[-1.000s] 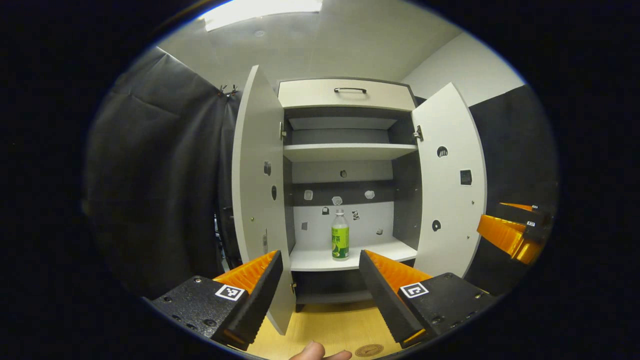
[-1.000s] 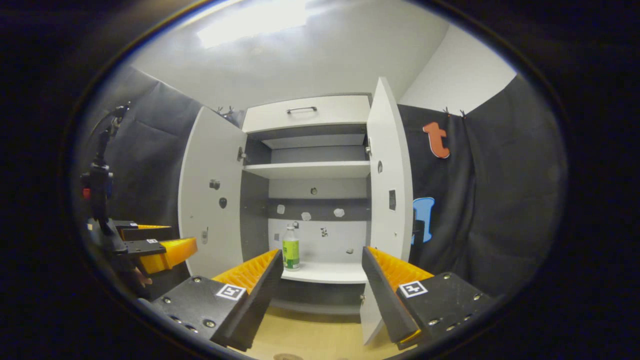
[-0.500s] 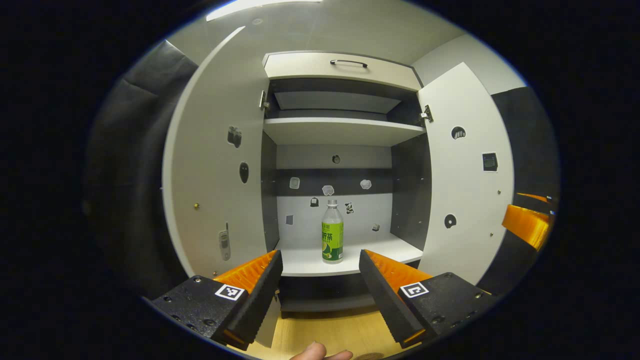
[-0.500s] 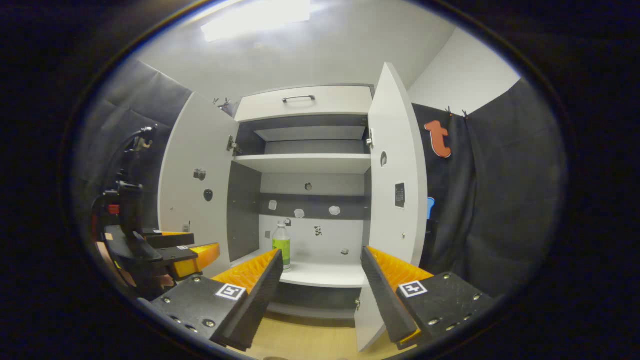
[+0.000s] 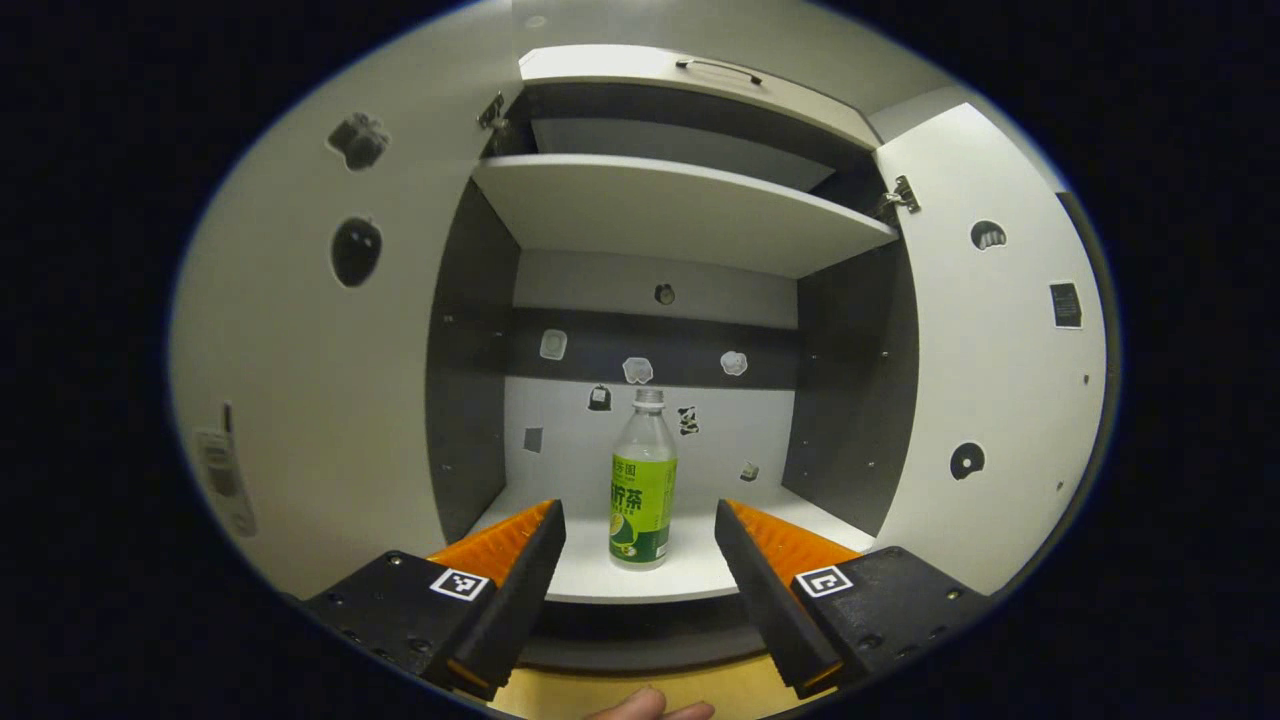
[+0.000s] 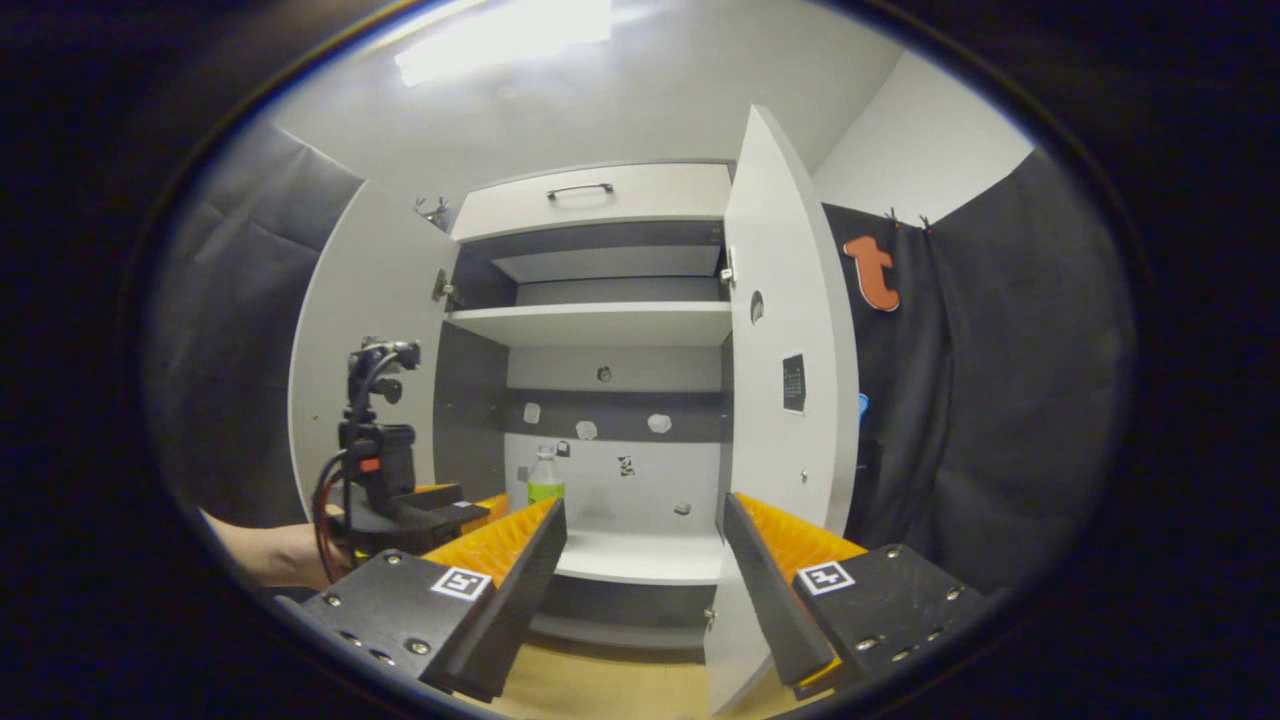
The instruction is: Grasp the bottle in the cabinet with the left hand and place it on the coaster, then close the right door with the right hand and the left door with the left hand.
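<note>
Left claw (image 5: pixel 640 560) agape before bottle (image 5: pixel 642 490)

1. I held the left gripper (image 5: pixel 640 570) level and pointing forward, its two fingers spread wide apart with nothing between the pads.
2. My fingertip (image 5: pixel 650 705) showed at the near edge beneath it.
3. The right gripper (image 6: pixel 640 580) sat level too, fingers equally wide apart and gripping nothing.
4. In the right gripper view, my left hand (image 6: pixel 275 552) carried the left gripper (image 6: pixel 440 505) farther forward on the left.

A recording booth: black cloth (image 6: pixel 960 420) walls hung around one open white cabinet (image 6: pixel 600 325).
</note>
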`<state>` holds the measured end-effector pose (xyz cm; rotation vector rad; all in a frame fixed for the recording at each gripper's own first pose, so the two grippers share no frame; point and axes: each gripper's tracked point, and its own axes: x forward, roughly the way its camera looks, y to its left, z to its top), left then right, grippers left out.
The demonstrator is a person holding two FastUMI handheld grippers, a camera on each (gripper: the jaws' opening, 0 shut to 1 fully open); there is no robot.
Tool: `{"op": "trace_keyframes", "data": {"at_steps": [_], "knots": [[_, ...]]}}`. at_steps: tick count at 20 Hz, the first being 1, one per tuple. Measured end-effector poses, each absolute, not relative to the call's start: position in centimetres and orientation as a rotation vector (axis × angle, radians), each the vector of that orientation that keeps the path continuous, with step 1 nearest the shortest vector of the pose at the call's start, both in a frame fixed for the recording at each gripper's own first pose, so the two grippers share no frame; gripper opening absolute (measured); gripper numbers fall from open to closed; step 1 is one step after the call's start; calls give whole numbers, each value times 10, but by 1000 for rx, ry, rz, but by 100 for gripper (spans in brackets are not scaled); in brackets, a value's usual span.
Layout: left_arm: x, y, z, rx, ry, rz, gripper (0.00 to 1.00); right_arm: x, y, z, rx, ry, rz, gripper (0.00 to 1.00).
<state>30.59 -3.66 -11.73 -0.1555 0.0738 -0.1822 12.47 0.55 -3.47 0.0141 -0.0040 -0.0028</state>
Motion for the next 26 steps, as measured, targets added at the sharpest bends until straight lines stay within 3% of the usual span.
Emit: {"op": "trace_keyframes", "data": {"at_steps": [15,16,17,26], "knots": [[454,-63,-155,-83,119,-200,96,103,-44,-50,-73,36,-126,93],[450,-61,-153,-81,124,-194,92,101,-44,-50,-78,37,-124,93],[450,-61,-151,-92,120,-193,79,99,-45,-51,-82,38,-123,93],[365,-56,-94,-82,43,-230,79,79,-29,-51,-19,40,-82,96]]}}
